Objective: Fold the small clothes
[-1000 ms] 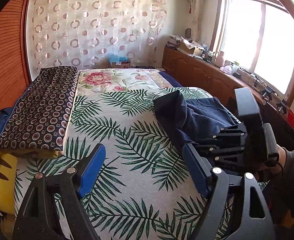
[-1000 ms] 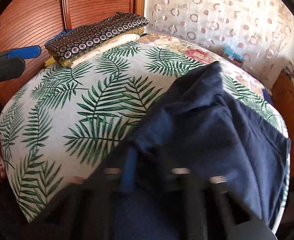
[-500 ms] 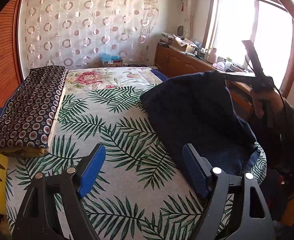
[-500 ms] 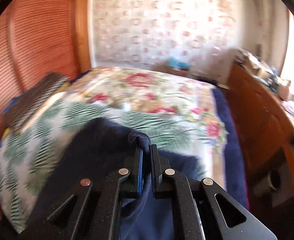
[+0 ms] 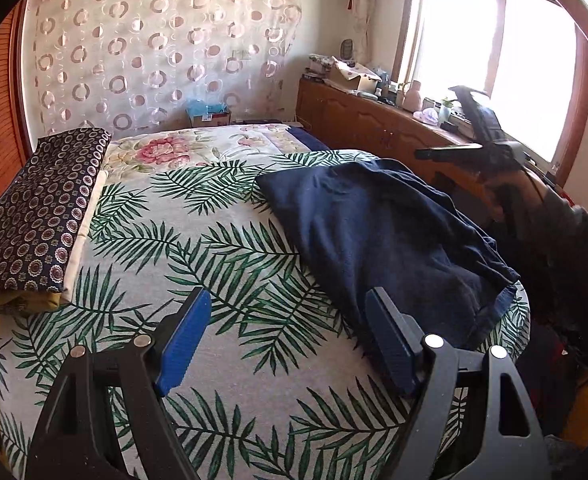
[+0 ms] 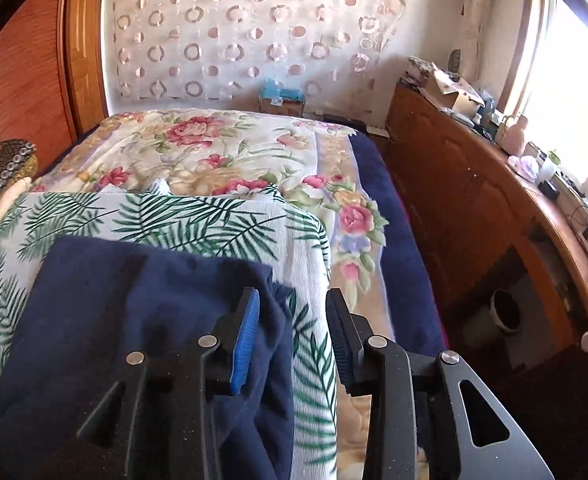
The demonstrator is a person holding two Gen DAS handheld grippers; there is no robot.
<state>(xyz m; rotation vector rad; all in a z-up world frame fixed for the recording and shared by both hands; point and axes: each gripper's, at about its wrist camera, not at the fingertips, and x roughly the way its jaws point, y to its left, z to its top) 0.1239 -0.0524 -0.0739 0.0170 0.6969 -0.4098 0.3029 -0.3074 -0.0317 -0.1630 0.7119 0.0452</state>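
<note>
- Garment (image 5: 378,236), navy, lies on the bed's (image 5: 197,248) right side.
- Right tongs (image 6: 291,336) just opened, cloth edge between them, unpinched.
- Left tongs (image 5: 289,336) gape wide, empty.

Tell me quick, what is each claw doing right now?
Left claw: open, empty.
Right claw: just opened, nothing between its jaws; navy garment lies beside it on the bed.
</note>
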